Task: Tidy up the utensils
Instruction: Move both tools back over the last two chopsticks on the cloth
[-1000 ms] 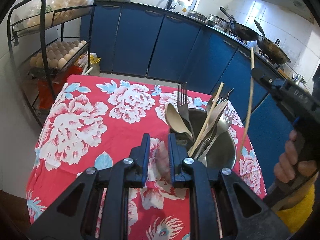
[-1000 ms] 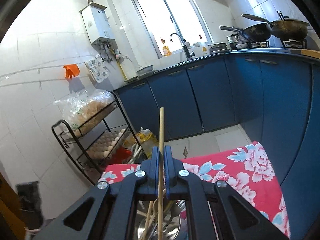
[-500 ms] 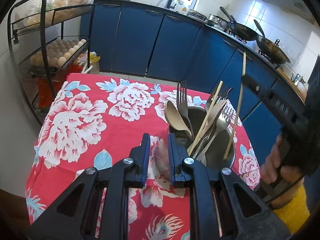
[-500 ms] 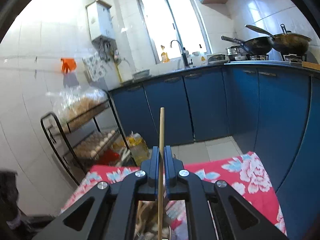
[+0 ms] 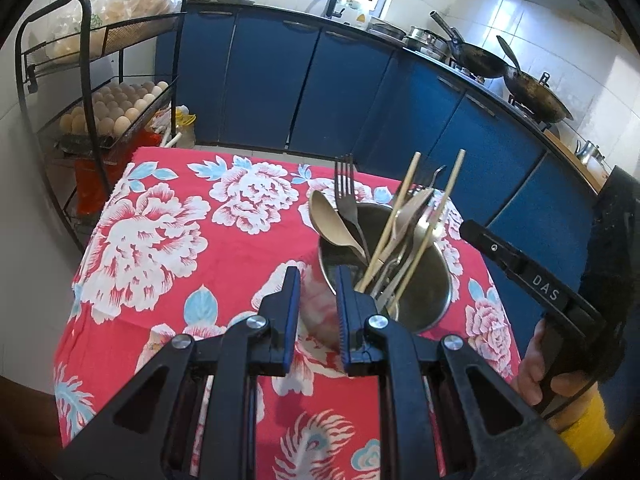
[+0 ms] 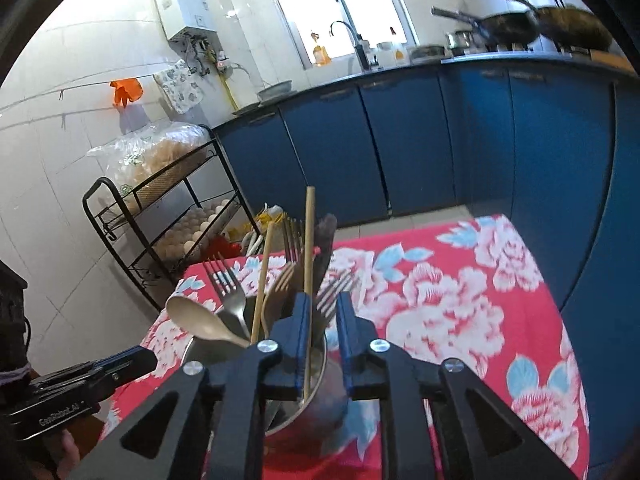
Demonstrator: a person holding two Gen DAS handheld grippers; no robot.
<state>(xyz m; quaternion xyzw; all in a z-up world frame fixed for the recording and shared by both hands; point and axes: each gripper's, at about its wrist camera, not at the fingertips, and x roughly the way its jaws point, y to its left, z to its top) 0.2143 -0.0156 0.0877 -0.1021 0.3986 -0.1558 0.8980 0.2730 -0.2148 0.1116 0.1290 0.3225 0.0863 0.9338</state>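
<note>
A steel pot (image 5: 424, 296) stands on a table covered with a red flowered cloth (image 5: 160, 240), near the cloth's right edge in the left wrist view; it holds the utensils upright and leaning: a pale wooden spoon (image 5: 332, 220) and a metal fork (image 5: 346, 188) at its left side, two wooden chopsticks (image 5: 400, 208) slanting up to the right, and a cluster of more forks and spoons (image 5: 416, 216) between them.

The left gripper (image 5: 316, 312) hovers over the cloth just beside the pot's near rim; its blue-padded fingers (image 5: 290, 304) stand apart with only cloth and the pot's wall seen through the gap, so it is released and grasps nothing.

The right gripper (image 6: 322, 340) sits directly above the pot (image 6: 308, 396); its fingers (image 6: 346, 328) are parted; one chopstick (image 6: 309, 248) runs up through the gap, close against the left pad, though the blur makes it hard to say whether it touches; the jaws look released rather than clenched on it. In the left wrist view the right gripper's black body (image 5: 532, 280) reaches in from the right, clear of the pot.

Behind the table run blue cabinets (image 5: 264, 80); a black wire rack (image 5: 80, 80) at the left carries eggs (image 5: 116, 108); two dark woks (image 5: 536, 96) sit on the counter at the right.
</note>
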